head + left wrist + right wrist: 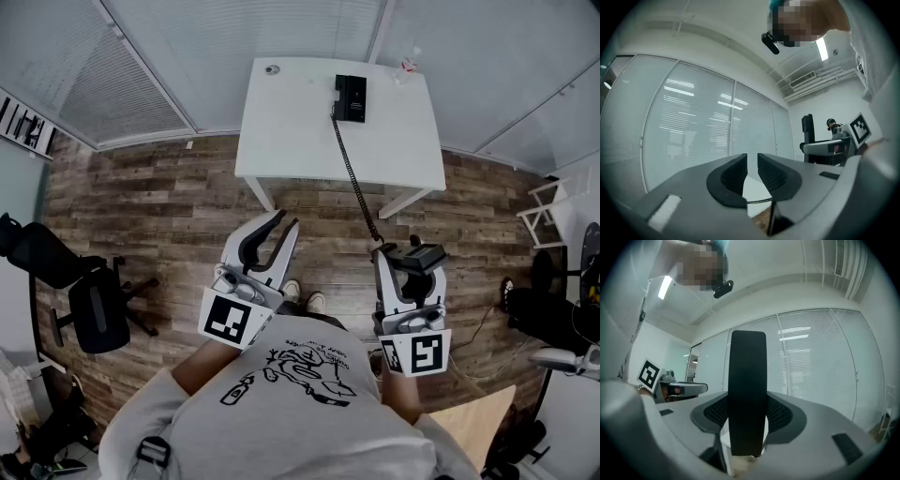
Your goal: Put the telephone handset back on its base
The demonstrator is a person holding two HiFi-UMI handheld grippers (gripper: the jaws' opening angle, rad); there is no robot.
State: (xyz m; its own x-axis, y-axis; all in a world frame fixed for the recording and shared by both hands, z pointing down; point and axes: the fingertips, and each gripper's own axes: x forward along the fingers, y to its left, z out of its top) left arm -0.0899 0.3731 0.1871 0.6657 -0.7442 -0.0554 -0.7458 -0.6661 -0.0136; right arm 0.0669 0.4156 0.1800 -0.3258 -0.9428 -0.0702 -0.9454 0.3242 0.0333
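Observation:
The black telephone base (350, 98) sits at the far middle of a white table (291, 131). Its coiled cord (354, 178) stretches off the table's front edge down to the black handset (422, 251). My right gripper (410, 256) is shut on that handset, well short of the table, over the floor. In the right gripper view the handset (748, 399) stands upright between the pads. My left gripper (281, 223) is beside it, open, with a narrow gap and nothing inside (752, 176).
A black office chair (94, 309) stands on the wooden floor at the left. A white rack (544, 211) and dark gear are at the right. A small round object (272, 69) and a clear item (408, 64) lie on the table's far edge.

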